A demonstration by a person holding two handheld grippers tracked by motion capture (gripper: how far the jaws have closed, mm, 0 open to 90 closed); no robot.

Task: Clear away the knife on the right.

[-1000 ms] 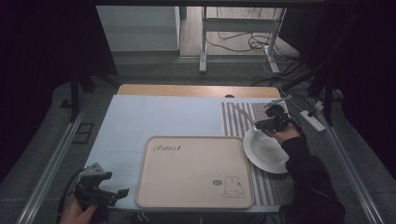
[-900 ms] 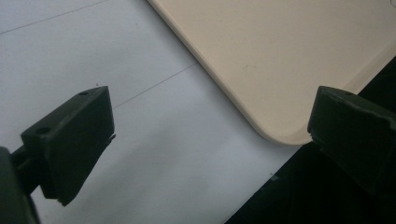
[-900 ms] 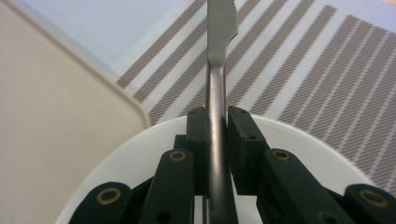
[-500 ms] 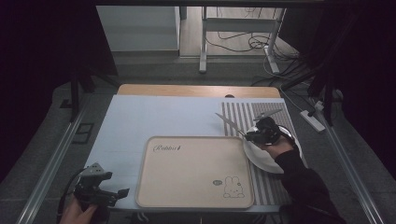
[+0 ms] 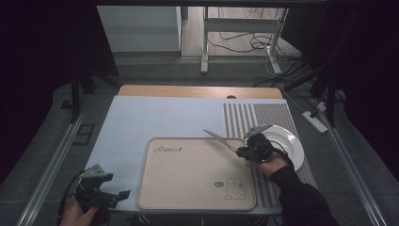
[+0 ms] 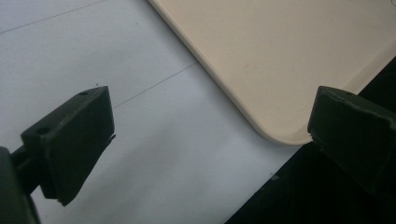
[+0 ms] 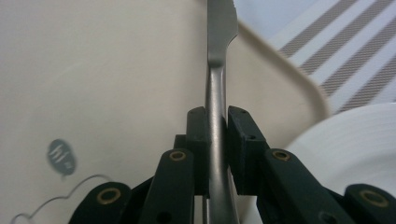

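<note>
the right gripper (image 5: 241,151) hovered at the right edge of the beige mat (image 5: 188,179), just beside the white plate (image 5: 288,143) on the striped cloth (image 5: 254,115). its fingers (image 7: 198,140) were clenched on the handle of a metal knife (image 7: 217,74), blade pointing out over the mat's upper right corner. the left gripper (image 5: 115,197) sat at the bench's (image 5: 155,117) near left edge, fingers (image 6: 74,135) released and wide apart, off the mat's corner (image 6: 280,133); the mat's middle lay bare

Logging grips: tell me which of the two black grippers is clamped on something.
The right gripper, over the beige rabbit placemat: its jaws pinch a silver table knife. The left gripper is open and holds nothing.
</note>
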